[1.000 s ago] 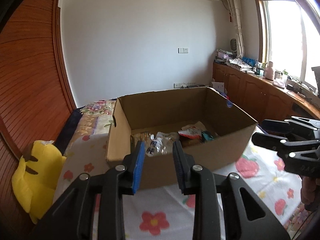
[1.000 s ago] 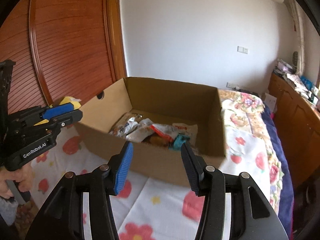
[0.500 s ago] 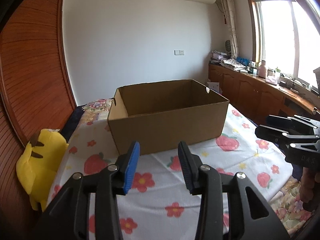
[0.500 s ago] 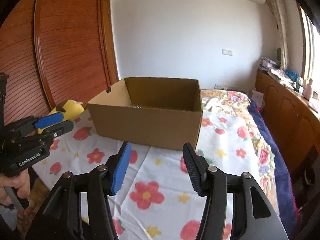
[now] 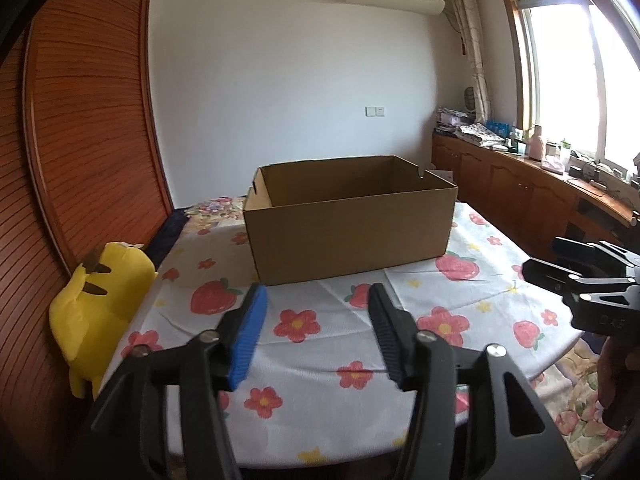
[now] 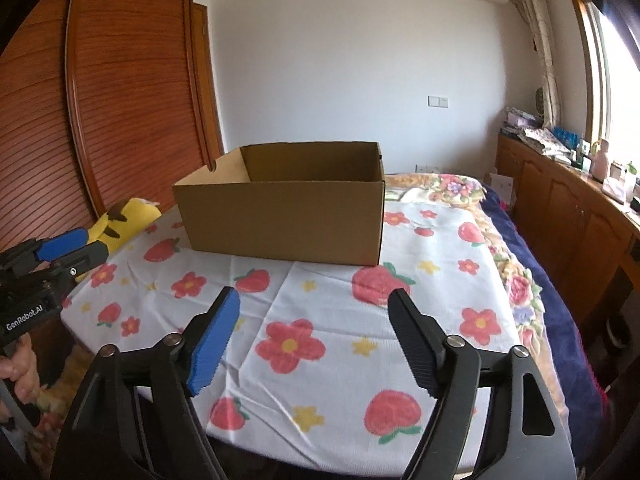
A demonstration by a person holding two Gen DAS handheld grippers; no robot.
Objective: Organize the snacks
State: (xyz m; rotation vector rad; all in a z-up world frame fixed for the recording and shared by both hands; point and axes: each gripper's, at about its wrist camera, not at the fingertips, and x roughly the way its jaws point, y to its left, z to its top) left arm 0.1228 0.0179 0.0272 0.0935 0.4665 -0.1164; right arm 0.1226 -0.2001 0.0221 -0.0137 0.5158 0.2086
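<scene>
The cardboard box [image 5: 348,216] stands open-topped on the flowered cloth [image 6: 320,320], toward its far end, well apart from both grippers. The snacks cannot be seen from either view — the near wall of the box hides its inside.

Surroundings: a yellow plush toy [image 5: 96,304] sits at the cloth's left edge against the slatted wooden door [image 5: 80,140]. A wooden cabinet run [image 6: 568,216] lines the right wall under the window, its top crowded with small items. A dark blue blanket [image 6: 532,256] shows along the right side of the bed beyond the cloth.

Clearance: nothing lies on the cloth between the grippers and the box. The near edge of the cloth falls away just below both grippers; its left edge stops short of the plush toy.

Left gripper [image 5: 316,328]: jaws parted and opening, nothing between them. Right gripper [image 6: 314,336]: jaws spread wider, also opening, nothing between them. Each is visible in the other's view, held by a hand [image 6: 20,372] at the frame's border.

Against the frame a second ago: both grippers then hung close over the box with snack packets visible inside; the box now sits further off and lower in view, its contents out of sight, and both pairs of jaws stand wider.
</scene>
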